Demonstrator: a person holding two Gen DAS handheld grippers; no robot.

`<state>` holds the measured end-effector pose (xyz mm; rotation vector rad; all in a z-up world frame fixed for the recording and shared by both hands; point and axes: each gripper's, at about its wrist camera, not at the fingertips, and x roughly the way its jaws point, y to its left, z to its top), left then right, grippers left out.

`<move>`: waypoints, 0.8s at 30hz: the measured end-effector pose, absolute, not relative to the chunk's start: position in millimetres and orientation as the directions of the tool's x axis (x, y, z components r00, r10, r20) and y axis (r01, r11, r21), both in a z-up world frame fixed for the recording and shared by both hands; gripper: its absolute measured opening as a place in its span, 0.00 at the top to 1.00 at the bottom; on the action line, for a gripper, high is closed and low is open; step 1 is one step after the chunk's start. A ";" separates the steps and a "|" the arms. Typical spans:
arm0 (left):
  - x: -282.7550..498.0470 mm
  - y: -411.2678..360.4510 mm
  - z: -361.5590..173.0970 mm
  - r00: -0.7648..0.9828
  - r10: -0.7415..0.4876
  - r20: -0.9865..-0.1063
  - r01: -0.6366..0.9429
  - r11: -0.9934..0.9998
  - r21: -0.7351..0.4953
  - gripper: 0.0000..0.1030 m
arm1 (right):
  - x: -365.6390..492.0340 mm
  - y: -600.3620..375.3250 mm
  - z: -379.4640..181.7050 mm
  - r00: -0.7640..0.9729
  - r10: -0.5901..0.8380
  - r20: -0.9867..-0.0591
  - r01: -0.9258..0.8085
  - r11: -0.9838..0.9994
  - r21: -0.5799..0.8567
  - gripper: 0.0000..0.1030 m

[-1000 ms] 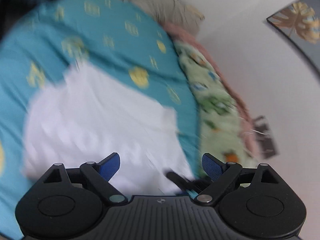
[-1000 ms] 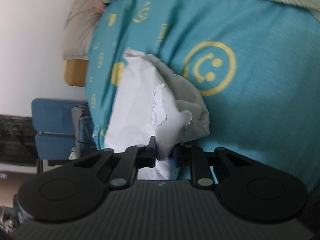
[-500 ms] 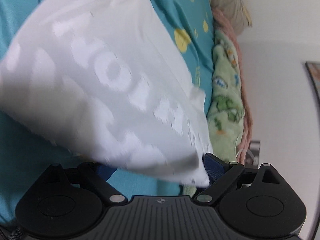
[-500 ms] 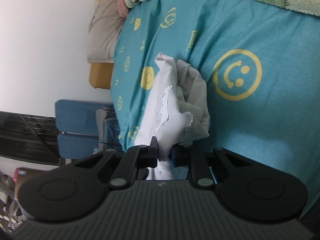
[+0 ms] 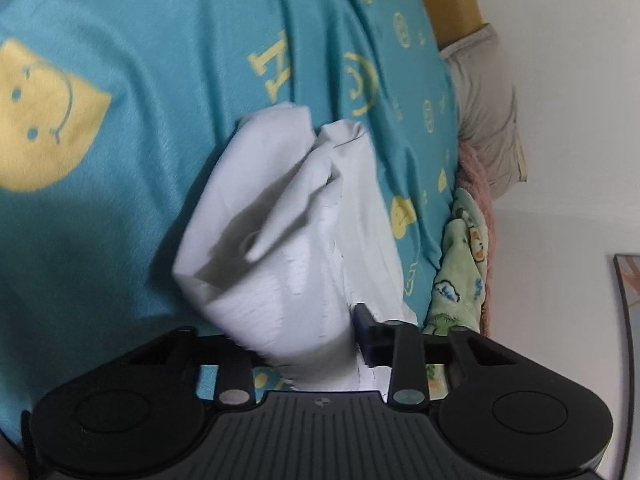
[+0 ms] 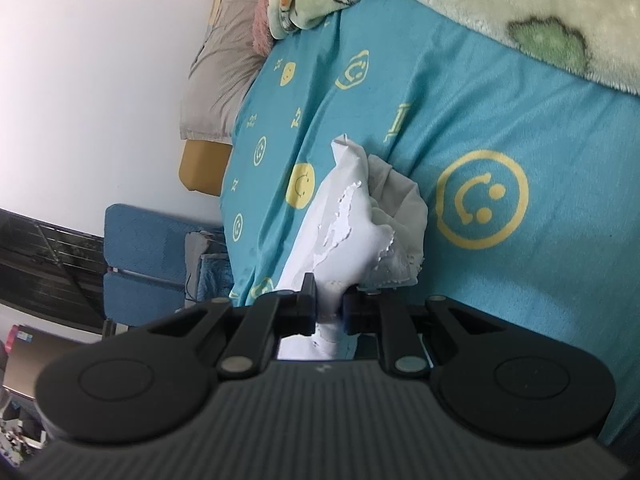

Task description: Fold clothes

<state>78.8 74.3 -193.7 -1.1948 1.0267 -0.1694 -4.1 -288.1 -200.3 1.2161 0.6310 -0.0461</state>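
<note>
**White garment bunched between two grippers, folding barely begun**

White garment (image 5: pixel 288 220) hangs crumpled above the teal smiley bedsheet (image 5: pixel 120 200), gathered into a loose bundle rather than any flat fold. Judging by its state, little of the folding is done: no neat edges or stacked layers show, and the cloth would need spreading on the bedsheet before real creases can be made. Cracked print on the fabric shows in both views.

Left gripper (image 5: pixel 304 336) sits low over the bedsheet with cloth draped over its near finger; the far finger (image 5: pixel 362 320) presses against the fabric, so it looks clamped on the garment, though the covered finger leaves some doubt. Right gripper (image 6: pixel 328 308) is rolled sideways relative to the bedsheet, its jaws drawn close with a pinch of white cloth plainly caught between them.

Beyond the bedsheet's far edge lie a green fleece blanket (image 6: pixel 500 8) and a grey pillow (image 6: pixel 216 72) against the wall. A blue chair (image 6: pixel 144 248) stands off the sheet's other side.
</note>
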 end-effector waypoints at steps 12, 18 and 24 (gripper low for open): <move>69.5 9.3 -54.1 0.515 -0.683 -0.518 -0.175 0.508 -0.843 0.79 | -72.5 -343.1 -108.5 0.903 0.249 -0.351 0.257 0.343 0.904 0.86; 74.7 -91.4 -9.5 0.441 -0.707 -0.554 -0.094 0.577 -0.811 0.79 | -95.6 -418.1 -77.6 0.910 0.168 -0.378 0.310 0.328 0.892 0.86; 85.4 -201.1 15.4 0.398 -0.766 -0.506 0.032 0.562 -0.826 0.79 | -80.8 -512.4 -9.9 0.933 0.016 -0.360 0.316 0.445 0.838 0.86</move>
